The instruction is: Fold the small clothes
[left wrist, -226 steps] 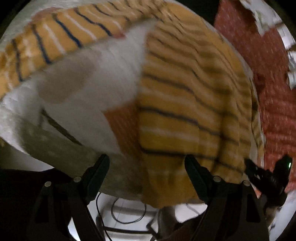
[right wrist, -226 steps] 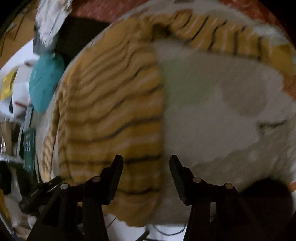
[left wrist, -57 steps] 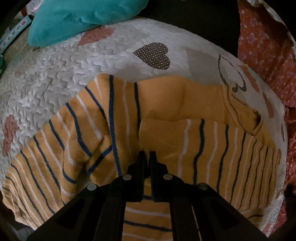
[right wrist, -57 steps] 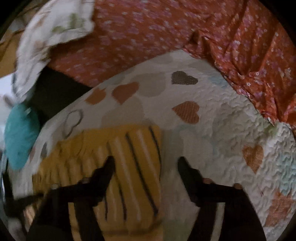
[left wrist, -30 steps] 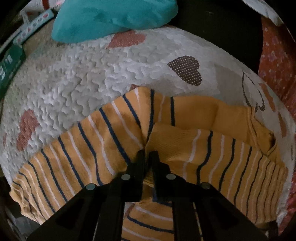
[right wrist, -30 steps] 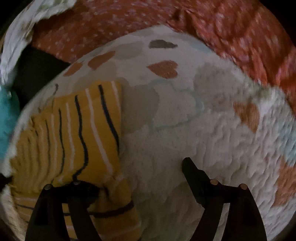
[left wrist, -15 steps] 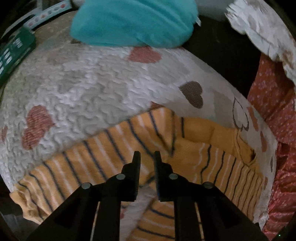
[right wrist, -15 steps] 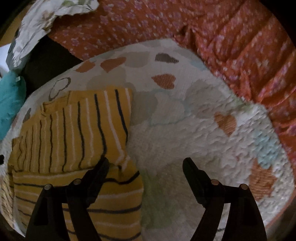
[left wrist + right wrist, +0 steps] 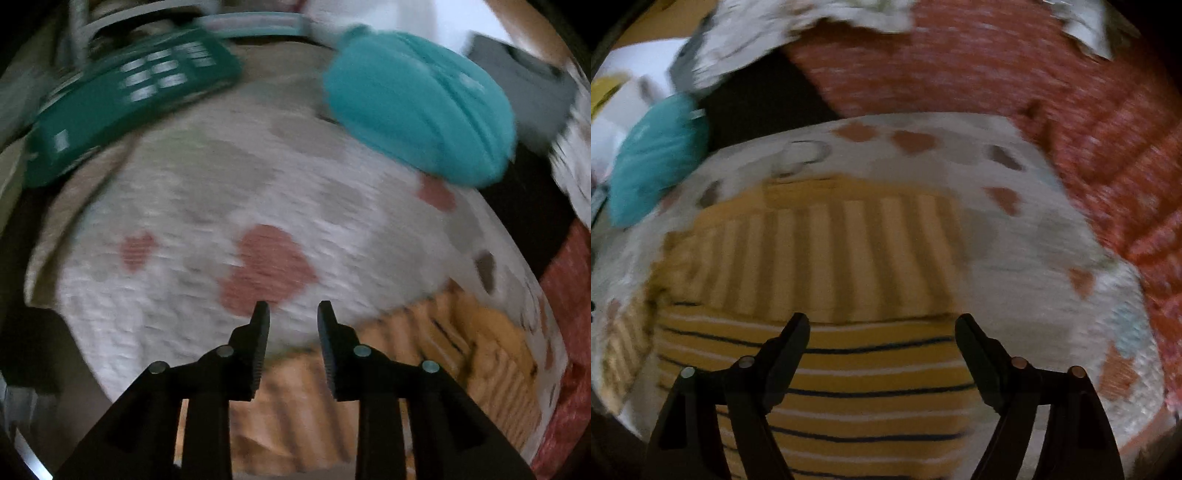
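**Striped sweater lies folded on the quilt, both jaws free**

The yellow striped sweater (image 9: 827, 295) lies on the heart-print quilt (image 9: 1034, 236), with 1 sleeve folded across its body at 6 o'clock in the right wrist view. In the left wrist view the same sweater (image 9: 461, 354) shows only at 4 to 6 o'clock, blurred.

The right gripper (image 9: 882, 325) hangs above the folded sleeve. Its jaws stand wide apart and have just been closing a little; nothing is held between them. The left gripper (image 9: 293, 314) is over bare quilt (image 9: 207, 206). Its jaws have just been opening to a narrow gap, and they hold nothing.

A teal cushion (image 9: 421, 114) rests on the quilt edge at 1 o'clock in the left view. A dark green box (image 9: 122, 103) is at 10 o'clock. An orange floral cloth (image 9: 1071, 110) lies beyond the quilt at 2 o'clock in the right view.
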Available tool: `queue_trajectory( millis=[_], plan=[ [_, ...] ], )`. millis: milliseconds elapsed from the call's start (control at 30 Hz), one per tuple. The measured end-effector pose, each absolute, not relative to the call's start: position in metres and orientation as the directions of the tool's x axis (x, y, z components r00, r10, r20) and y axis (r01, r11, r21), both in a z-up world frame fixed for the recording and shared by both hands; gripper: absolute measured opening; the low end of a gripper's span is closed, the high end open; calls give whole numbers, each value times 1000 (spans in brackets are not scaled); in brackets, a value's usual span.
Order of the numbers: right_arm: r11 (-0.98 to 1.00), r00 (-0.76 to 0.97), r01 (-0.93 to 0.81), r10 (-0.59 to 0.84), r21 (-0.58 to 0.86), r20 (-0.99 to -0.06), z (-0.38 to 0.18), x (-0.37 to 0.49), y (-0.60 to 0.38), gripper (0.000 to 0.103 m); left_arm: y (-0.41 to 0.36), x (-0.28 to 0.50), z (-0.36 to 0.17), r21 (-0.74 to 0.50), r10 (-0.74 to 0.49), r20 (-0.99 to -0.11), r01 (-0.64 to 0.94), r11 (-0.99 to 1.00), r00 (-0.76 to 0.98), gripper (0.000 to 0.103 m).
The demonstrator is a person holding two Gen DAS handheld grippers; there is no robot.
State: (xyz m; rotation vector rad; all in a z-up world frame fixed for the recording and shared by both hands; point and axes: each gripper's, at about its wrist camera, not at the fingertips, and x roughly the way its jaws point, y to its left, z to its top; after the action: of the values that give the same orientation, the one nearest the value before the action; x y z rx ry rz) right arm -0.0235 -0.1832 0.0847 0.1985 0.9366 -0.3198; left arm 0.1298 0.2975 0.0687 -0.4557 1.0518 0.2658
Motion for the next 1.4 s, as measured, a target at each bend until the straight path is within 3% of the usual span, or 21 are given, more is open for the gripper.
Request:
queue_trajectory(
  millis=[200, 400, 567, 733, 800, 833, 900, 933, 1000, 1167, 1400],
  plan=[
    [985, 551, 49, 109, 163, -827, 81, 27, -57, 77, 396, 109, 59, -261, 52, -890, -600, 756, 453, 26],
    [918, 428, -354, 328, 178, -842, 49, 43, 112, 77, 460, 87, 58, -276, 100, -892, -706, 653, 441, 26],
    [798, 355, -593, 381, 109, -854, 17, 32, 219, 77, 500, 70, 62, -253, 164, -892, -765, 592, 422, 26],
    [771, 307, -620, 408, 145, -859, -8, 40, 270, 77, 529, 55, 61, -255, 199, -891, -813, 524, 408, 26],
    [771, 346, -634, 351, 59, -870, -20, 39, 285, 77, 536, 52, 58, -269, 189, -894, -824, 498, 406, 26],
    [761, 385, -649, 312, -14, -869, -23, 36, 291, 72, 536, 52, 56, -275, 180, -896, -825, 493, 407, 26],
    [759, 439, -643, 258, -101, -861, -18, 35, 289, 19, 533, 56, 52, -297, 149, -897, -815, 497, 417, 26],
    [774, 428, -629, 270, -70, -862, -11, 39, 281, 11, 531, 59, 52, -310, 133, -895, -808, 501, 426, 26],
    [831, 417, -554, 328, 49, -848, 12, 56, 249, 11, 518, 66, 52, -335, 97, -890, -784, 523, 446, 26],
    [939, 549, -310, 304, 148, -779, 73, 82, 131, 11, 441, 102, 57, -379, -38, -878, -647, 661, 476, 31],
    [981, 624, 136, 25, 140, -781, 104, 74, -94, 11, 303, 147, 68, -412, -213, -864, -396, 821, 456, 40]
  ],
)
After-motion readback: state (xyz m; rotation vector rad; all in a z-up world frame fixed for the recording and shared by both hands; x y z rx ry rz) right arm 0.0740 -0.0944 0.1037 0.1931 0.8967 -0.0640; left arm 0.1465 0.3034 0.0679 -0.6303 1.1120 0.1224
